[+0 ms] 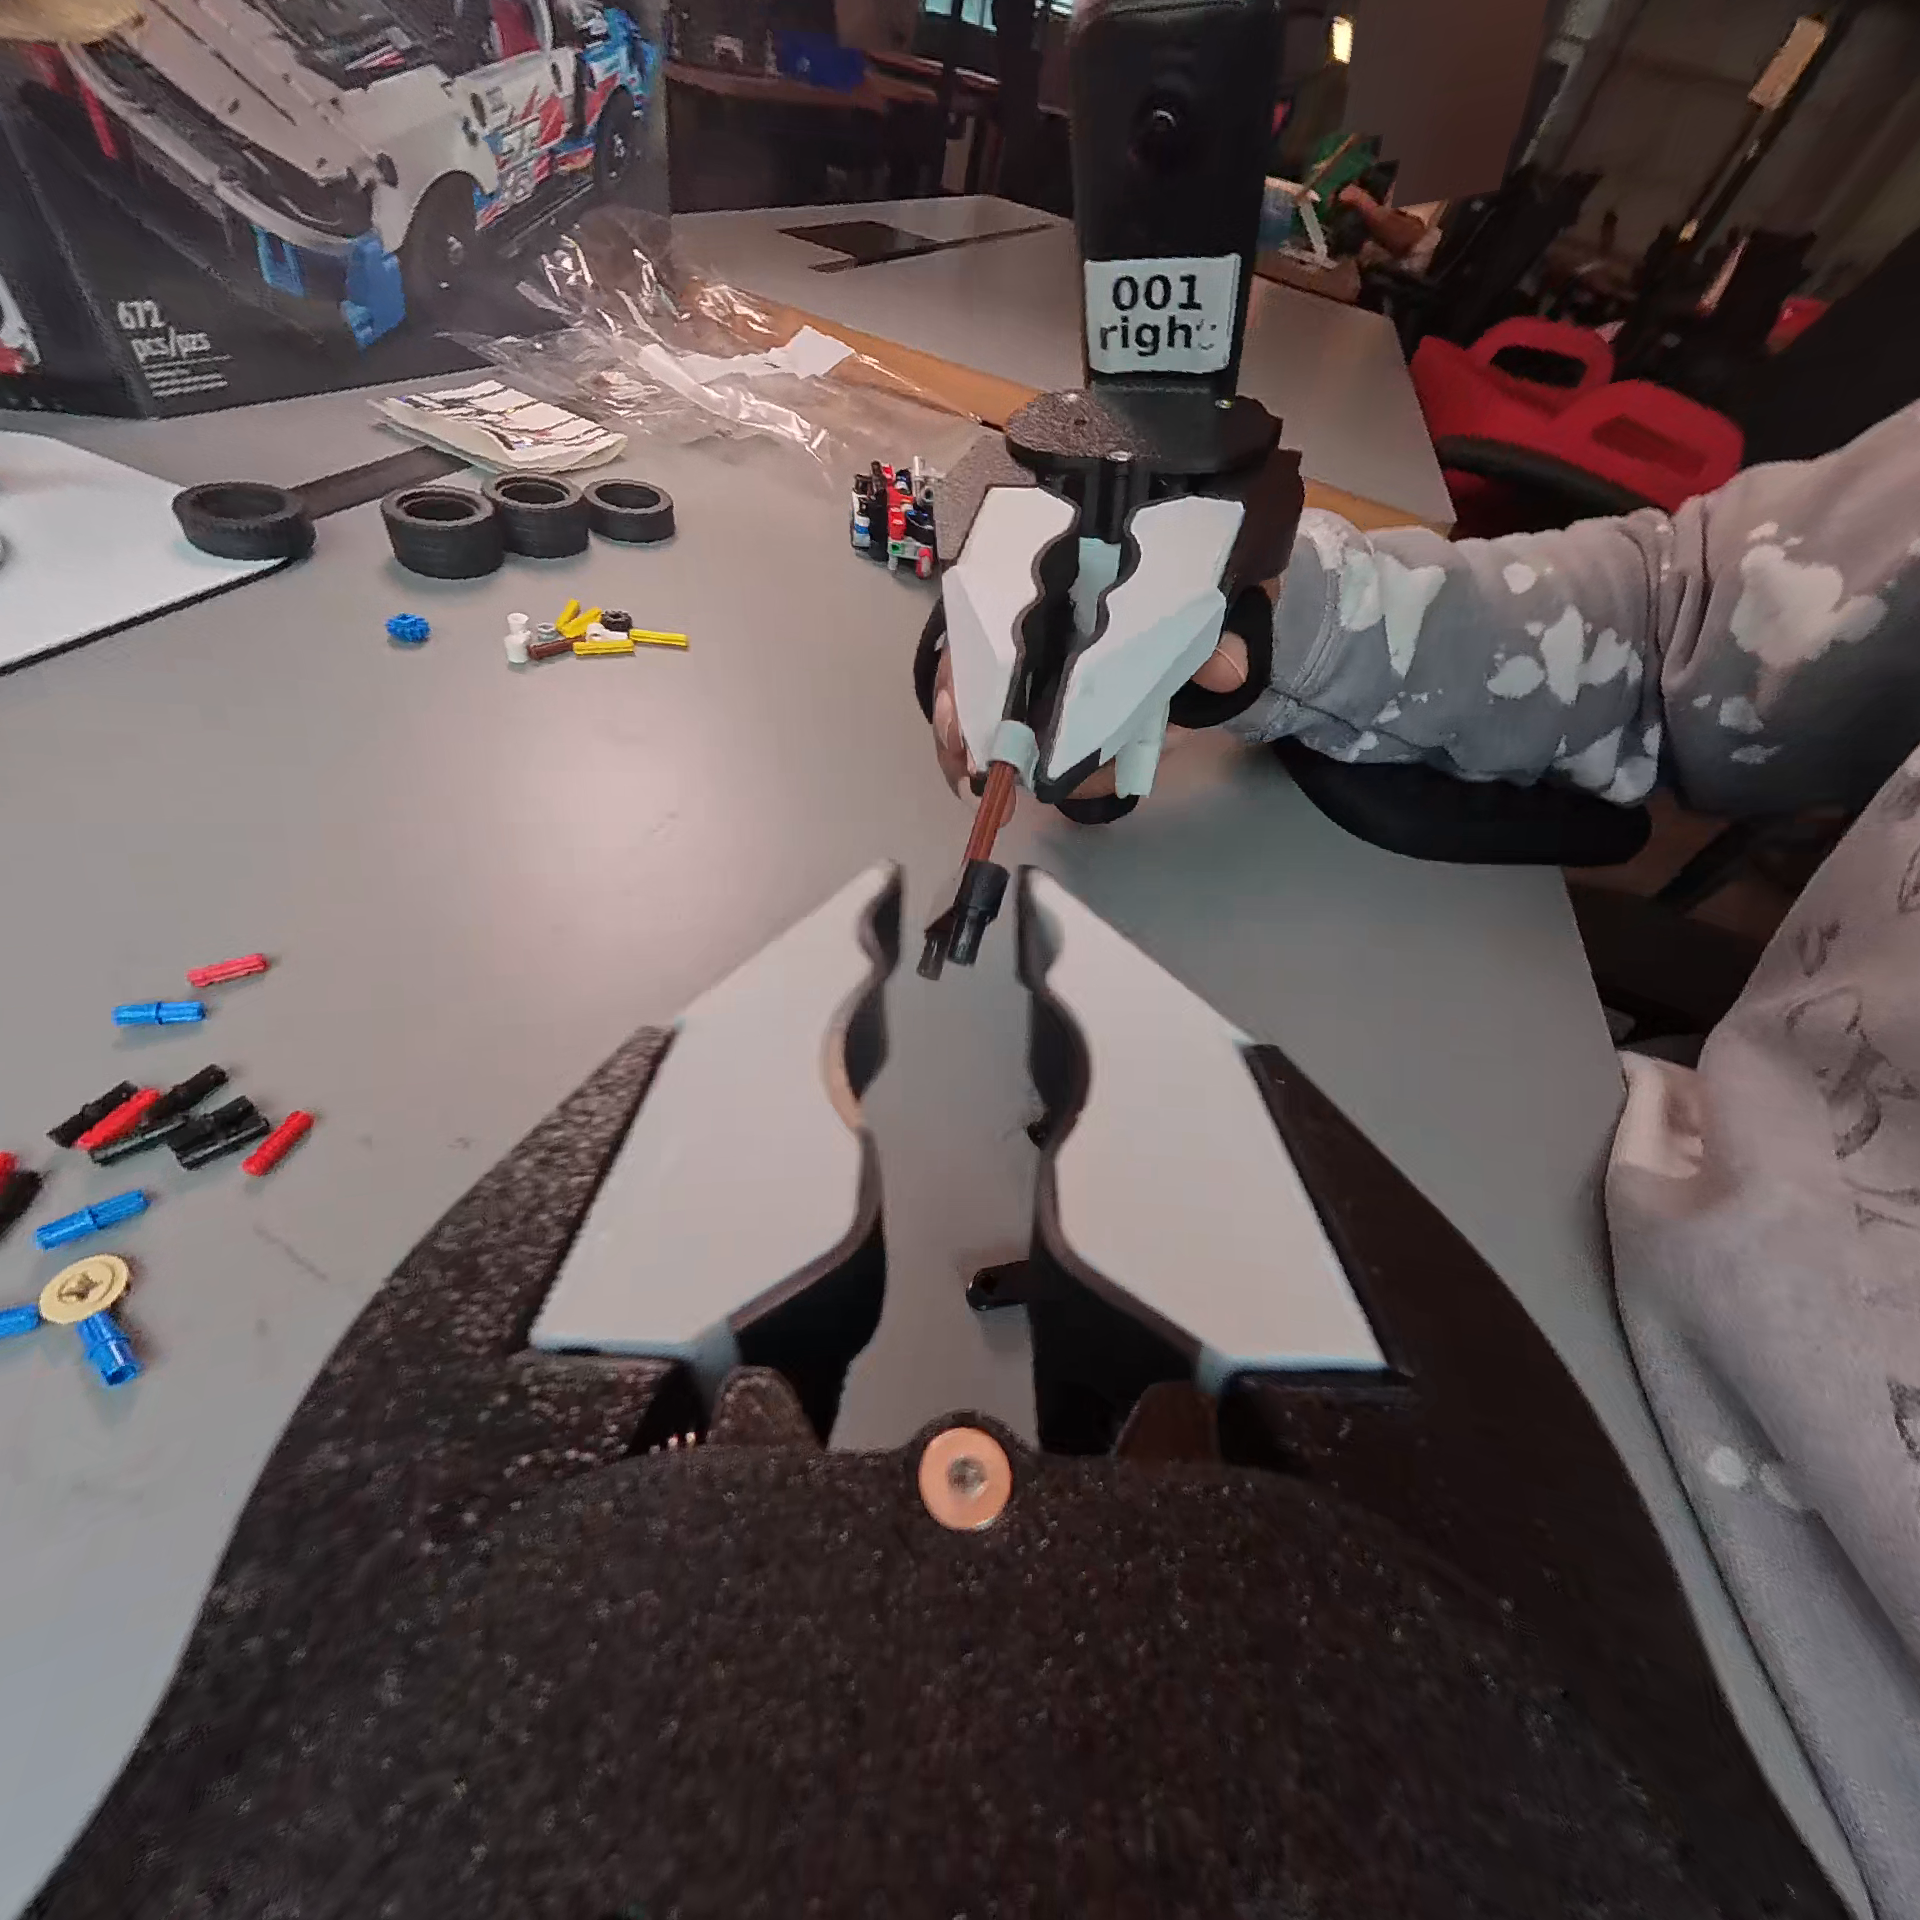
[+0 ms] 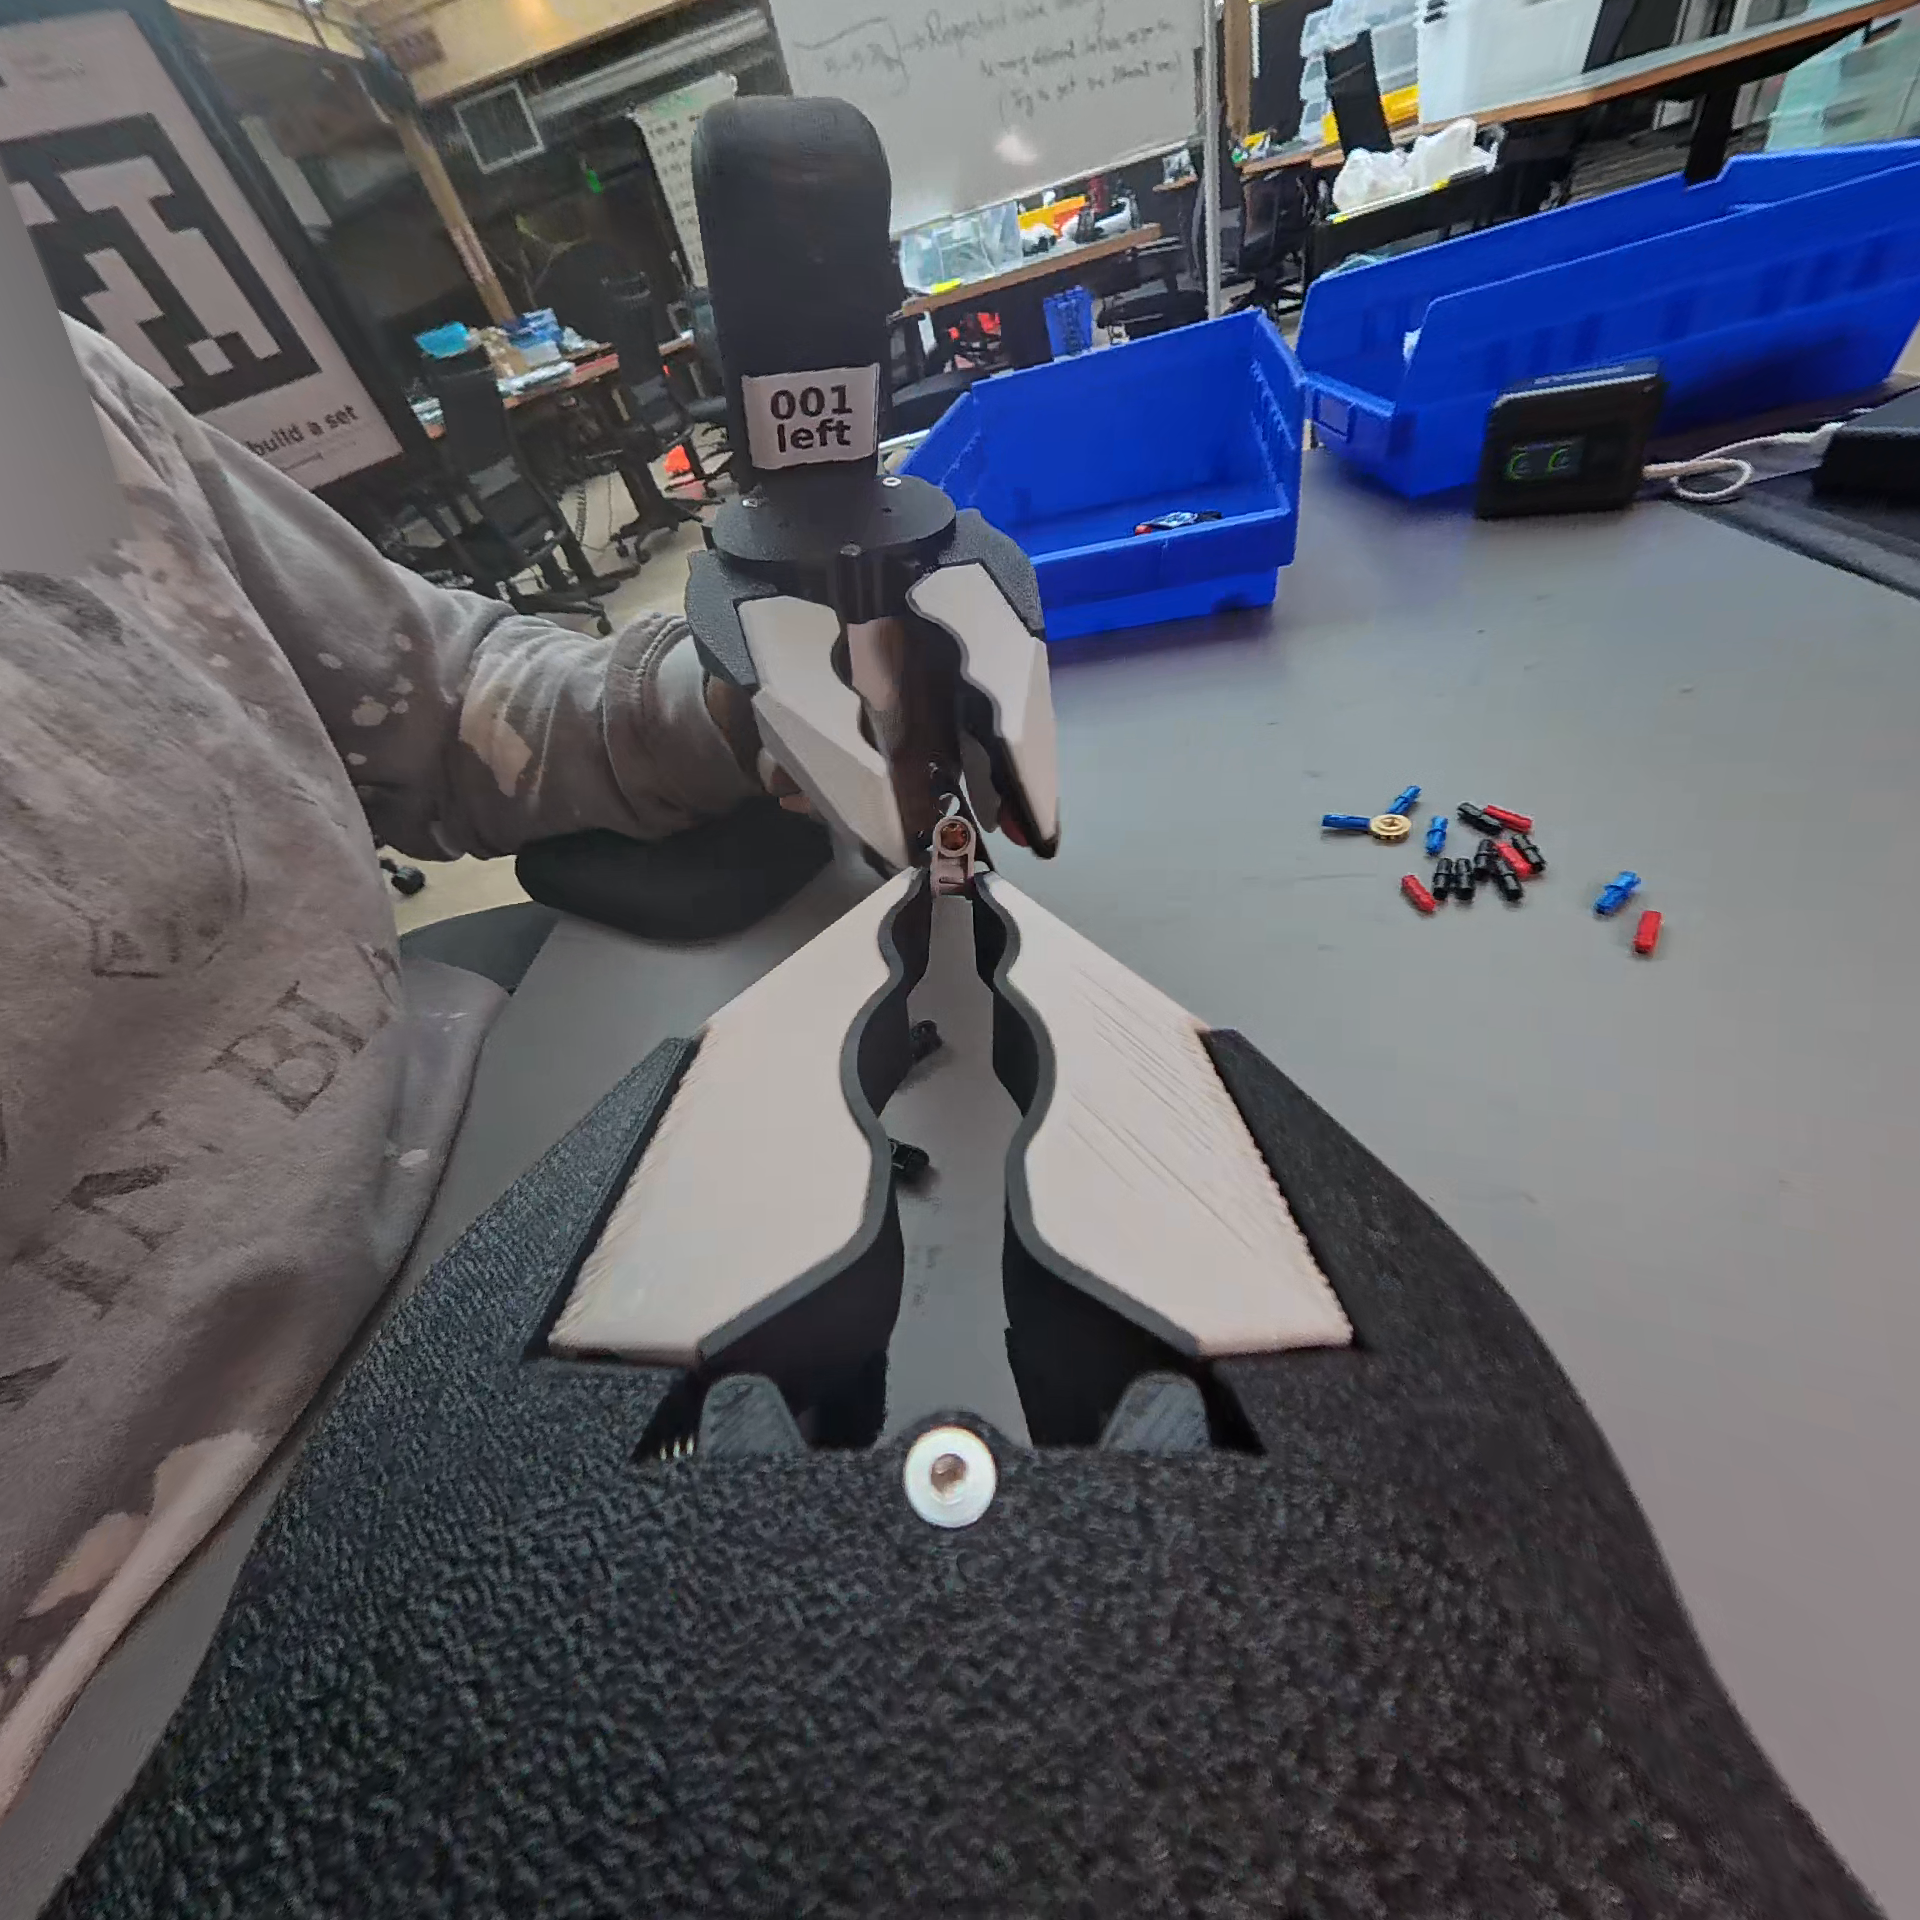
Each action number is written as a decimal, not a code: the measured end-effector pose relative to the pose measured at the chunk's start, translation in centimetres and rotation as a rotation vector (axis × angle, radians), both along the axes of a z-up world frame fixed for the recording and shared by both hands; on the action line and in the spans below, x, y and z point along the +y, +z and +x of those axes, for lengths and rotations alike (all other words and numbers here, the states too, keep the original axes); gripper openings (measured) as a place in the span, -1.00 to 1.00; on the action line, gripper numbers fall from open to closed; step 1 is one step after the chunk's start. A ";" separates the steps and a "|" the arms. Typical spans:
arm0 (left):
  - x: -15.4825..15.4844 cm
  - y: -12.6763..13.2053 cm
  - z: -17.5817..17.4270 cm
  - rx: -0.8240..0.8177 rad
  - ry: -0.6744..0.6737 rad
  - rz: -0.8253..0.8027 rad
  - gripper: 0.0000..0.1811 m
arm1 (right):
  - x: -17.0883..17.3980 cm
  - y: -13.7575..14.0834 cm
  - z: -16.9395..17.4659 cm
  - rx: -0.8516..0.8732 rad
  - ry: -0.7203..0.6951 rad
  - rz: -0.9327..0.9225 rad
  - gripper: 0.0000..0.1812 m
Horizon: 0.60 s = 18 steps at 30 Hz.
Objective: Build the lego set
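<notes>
While four tyres (image 1: 530, 520) lie loose, two claws meet.

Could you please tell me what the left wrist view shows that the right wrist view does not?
Only the left wrist view shows four black rubber tyres and the set's box. Only the right wrist view shows blue plastic bins. Both show the brown axle with a black connector, clamped in the right gripper, the open left gripper, and scattered red, blue and black pins.

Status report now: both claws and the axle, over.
Right claw shut on brown axle, black connector on its end. Left claw open around the connector. Nothing in the way.
</notes>
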<state>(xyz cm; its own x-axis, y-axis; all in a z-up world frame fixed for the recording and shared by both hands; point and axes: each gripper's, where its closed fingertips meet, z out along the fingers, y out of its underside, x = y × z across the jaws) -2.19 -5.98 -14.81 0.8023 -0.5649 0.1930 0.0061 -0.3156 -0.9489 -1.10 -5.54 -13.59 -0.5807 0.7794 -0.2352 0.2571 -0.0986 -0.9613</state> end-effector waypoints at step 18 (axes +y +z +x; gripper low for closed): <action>0.1 -2.6 -1.7 0.085 0.049 -0.120 -0.92 | 25.2 -8.4 -0.9 -0.429 -0.682 0.761 -0.92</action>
<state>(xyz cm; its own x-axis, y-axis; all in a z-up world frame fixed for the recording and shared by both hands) -3.92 -5.85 -17.37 0.8448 -0.5015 0.1865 -0.0549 -0.4280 -0.9021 -2.00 19.66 -21.95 0.0405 0.9311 0.3626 0.7002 0.2325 -0.6750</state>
